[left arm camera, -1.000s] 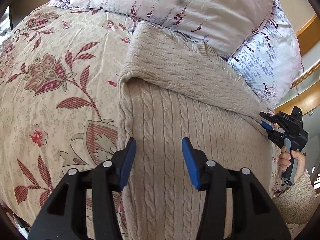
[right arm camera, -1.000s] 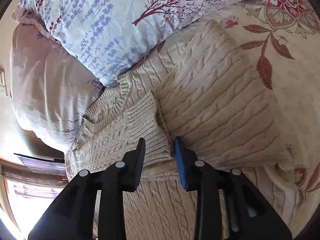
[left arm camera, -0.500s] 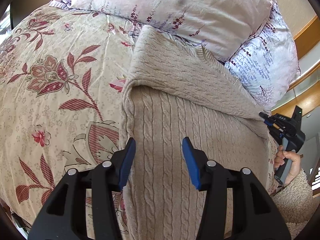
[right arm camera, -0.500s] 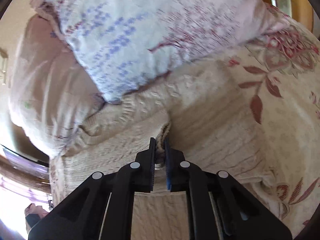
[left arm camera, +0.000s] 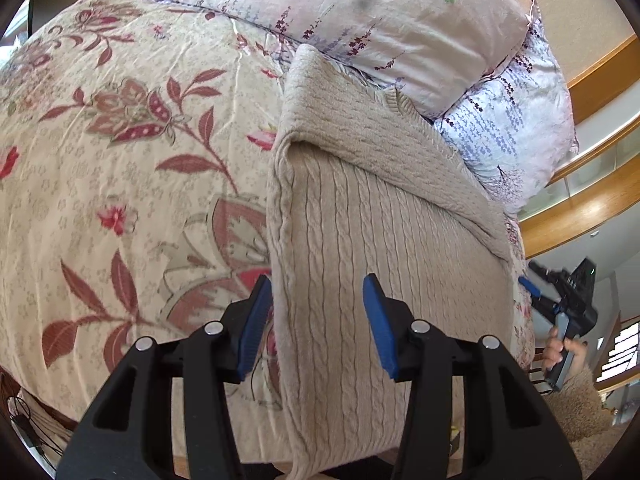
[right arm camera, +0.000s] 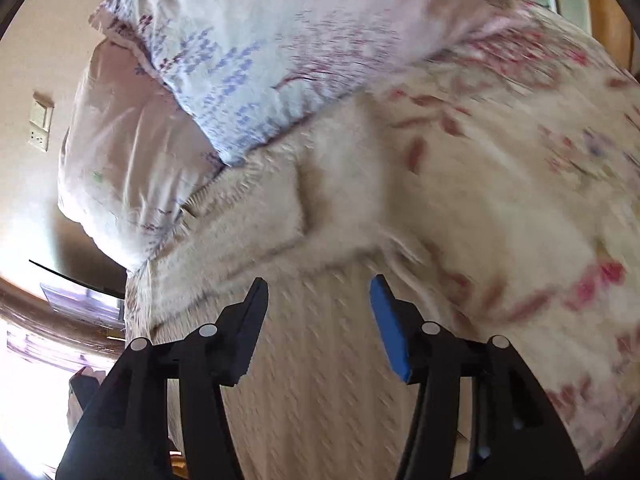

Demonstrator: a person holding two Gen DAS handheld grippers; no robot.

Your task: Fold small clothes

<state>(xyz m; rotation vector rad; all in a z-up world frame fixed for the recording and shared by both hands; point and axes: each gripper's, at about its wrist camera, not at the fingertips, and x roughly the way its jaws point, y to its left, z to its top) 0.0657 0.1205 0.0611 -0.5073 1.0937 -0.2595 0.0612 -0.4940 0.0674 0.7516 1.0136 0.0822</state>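
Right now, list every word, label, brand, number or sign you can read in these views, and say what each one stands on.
None can be read.
Black right tool: pale markings on its body, too small to read.
Beige wall switch plate: no legible marking.
Beige cable-knit sweater: no tag or label showing.
Floral bedspread and lavender-print pillows: patterns only, no lettering.

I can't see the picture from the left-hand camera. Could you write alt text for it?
A beige cable-knit sweater, partly folded, lies on a floral bedspread below two flower-print pillows. The open left claw hovers over the sweater's near edge, gripping nothing. At far right, a hand holds the right claw off the bed's side.
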